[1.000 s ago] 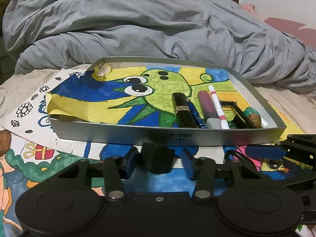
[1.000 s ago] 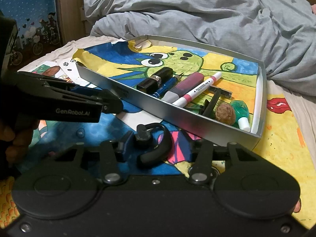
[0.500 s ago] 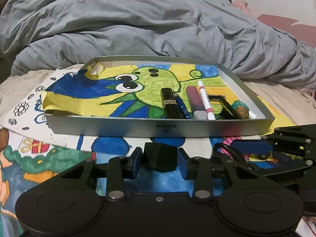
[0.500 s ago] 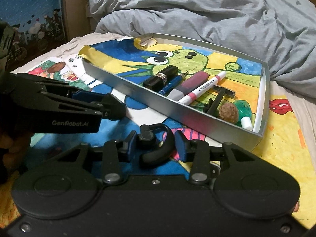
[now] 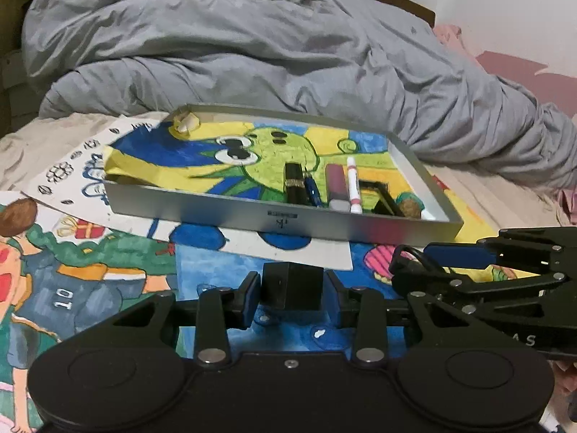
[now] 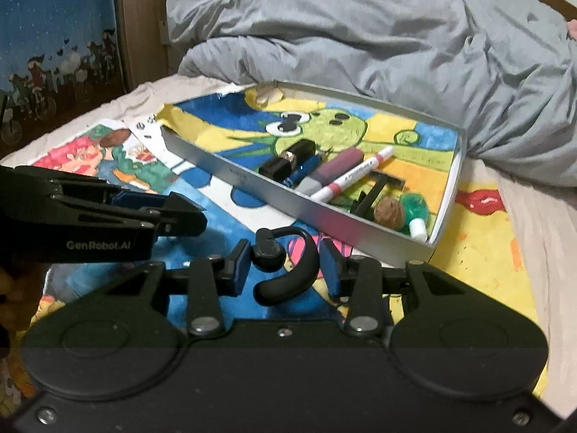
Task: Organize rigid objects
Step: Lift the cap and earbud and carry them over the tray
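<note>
A grey metal tray (image 5: 274, 216) lined with a green monster drawing sits on the bed; it also shows in the right wrist view (image 6: 288, 198). It holds a black lipstick (image 5: 294, 182), a blue pen (image 5: 312, 191), a mauve tube (image 5: 335, 184), a pink-and-white marker (image 5: 352, 189), a black razor (image 6: 375, 191), a walnut (image 6: 389, 213) and a green item (image 6: 416, 211). My left gripper (image 5: 291, 294) is shut on a black cube (image 5: 291, 290) in front of the tray. My right gripper (image 6: 285, 265) is shut on a black ear-hook earpiece (image 6: 288, 267), beside the left gripper (image 6: 144, 213).
Coloured drawings (image 5: 90, 270) cover the bed in front of and under the tray. A rumpled grey duvet (image 5: 270, 47) lies behind the tray. A wooden bed frame and a blue picture (image 6: 54, 36) stand at the left in the right wrist view.
Both grippers have drawn back a little from the tray with their objects held. The tray looks smaller and farther in both views.
</note>
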{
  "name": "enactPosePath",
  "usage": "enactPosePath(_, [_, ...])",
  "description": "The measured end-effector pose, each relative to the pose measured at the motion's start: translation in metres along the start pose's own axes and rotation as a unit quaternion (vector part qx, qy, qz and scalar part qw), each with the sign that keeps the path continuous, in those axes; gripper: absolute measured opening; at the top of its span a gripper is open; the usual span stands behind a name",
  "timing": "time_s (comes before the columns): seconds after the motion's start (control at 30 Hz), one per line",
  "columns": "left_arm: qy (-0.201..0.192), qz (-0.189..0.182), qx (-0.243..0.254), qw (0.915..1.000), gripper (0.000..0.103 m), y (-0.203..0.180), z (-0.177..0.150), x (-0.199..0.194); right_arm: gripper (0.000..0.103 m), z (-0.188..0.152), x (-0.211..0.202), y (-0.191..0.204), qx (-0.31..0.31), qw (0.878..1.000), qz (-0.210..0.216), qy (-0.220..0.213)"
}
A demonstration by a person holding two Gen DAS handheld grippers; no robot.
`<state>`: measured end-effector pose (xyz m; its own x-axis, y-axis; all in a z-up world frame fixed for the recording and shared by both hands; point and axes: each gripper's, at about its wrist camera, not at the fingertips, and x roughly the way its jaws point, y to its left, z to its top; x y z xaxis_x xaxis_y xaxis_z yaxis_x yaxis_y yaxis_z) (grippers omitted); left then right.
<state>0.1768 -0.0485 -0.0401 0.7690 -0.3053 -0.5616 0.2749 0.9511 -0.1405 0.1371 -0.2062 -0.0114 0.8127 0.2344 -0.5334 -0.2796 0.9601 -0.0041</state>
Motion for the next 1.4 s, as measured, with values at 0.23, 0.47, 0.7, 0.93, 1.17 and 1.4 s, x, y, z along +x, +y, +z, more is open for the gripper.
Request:
enactPosePath(0.23, [-0.032,0.003,0.008,0.9994,0.039,-0.009,0.020,-0.014,0.033,0.015,-0.018,-0.007,0.006,0.999,-0.006,-0.046])
enactPosePath(0.47, [-0.071,0.021,0.010,0.9972,0.039,-0.015,0.053,-0.001,0.033,0.032,-0.020,-0.041,0.049,0.991,-0.042,-0.117])
enactPosePath(0.7, [-0.089,0.019,0.005,0.9958,0.039,-0.014,0.074,0.034,0.033,0.031,-0.005,-0.068,0.068,0.987,-0.067,-0.127])
enactPosePath(0.93, [-0.082,0.005,0.001,0.9966,0.039,-0.013,0.076,0.070,0.033,0.019,0.014,-0.078,0.085,0.987,-0.075,-0.110])
enactPosePath(1.17, [-0.072,0.004,0.001,0.9974,0.039,-0.010,0.071,0.085,0.033,0.017,0.030,-0.073,0.083,0.989,-0.066,-0.100])
enactPosePath(1.4, [-0.061,-0.001,0.005,0.9981,0.039,-0.011,0.068,0.089,0.033,0.016,0.037,-0.068,0.079,0.991,-0.061,-0.085])
